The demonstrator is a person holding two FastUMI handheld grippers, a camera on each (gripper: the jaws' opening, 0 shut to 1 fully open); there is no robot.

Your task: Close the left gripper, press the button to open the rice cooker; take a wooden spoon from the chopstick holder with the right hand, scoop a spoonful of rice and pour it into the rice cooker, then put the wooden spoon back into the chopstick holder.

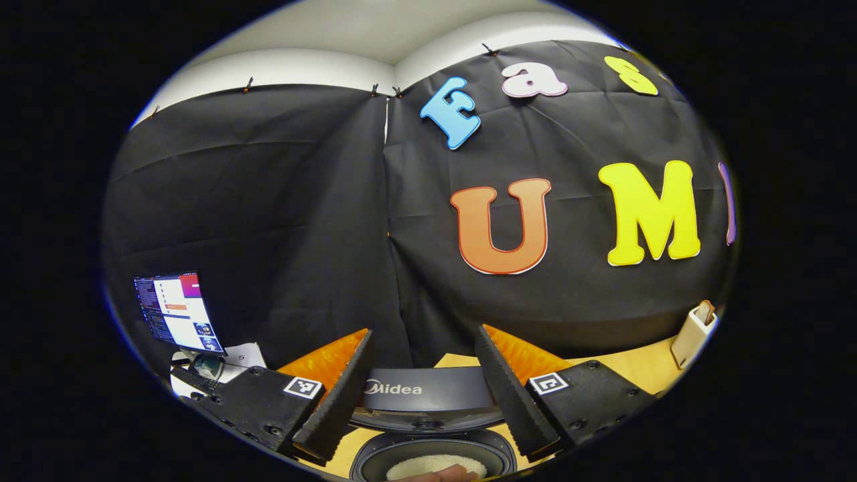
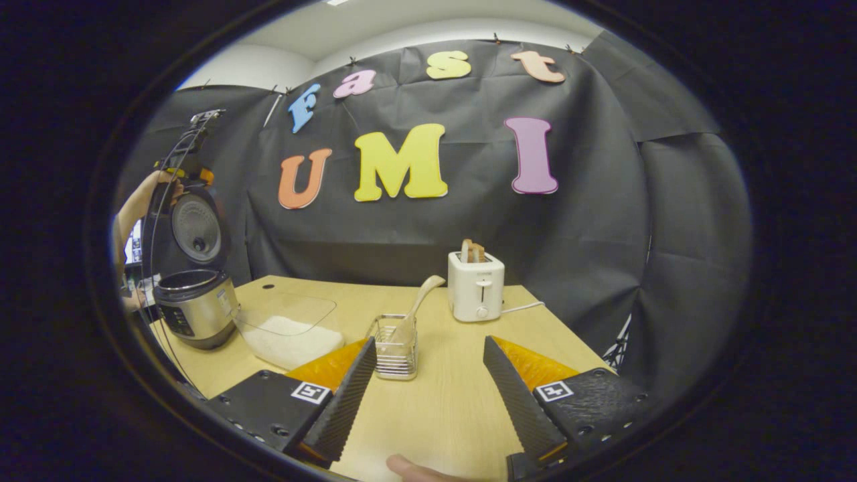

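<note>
The rice cooker (image 2: 194, 304) stands lid-up at the left of the right gripper view, rice (image 1: 436, 466) inside it. At centre, the wooden spoon (image 2: 416, 309) leans in the chopstick holder (image 2: 395, 348) on the desk (image 2: 442, 402). Both the left gripper (image 1: 423, 395) and the right gripper (image 2: 428, 395) have fingers spread wide, holding nothing.

Over on the pale wooden tabletop (image 2: 442, 402) stands a white two-slot toaster (image 2: 475, 286), brown slices of toast (image 2: 471, 251) poking up from its slots, and a thin white cord (image 2: 523, 308) trails off to its right. In the left gripper view, that toaster sits at the far right edge, and off to the left an open laptop (image 1: 177, 312) glows, its screen lit.
</note>
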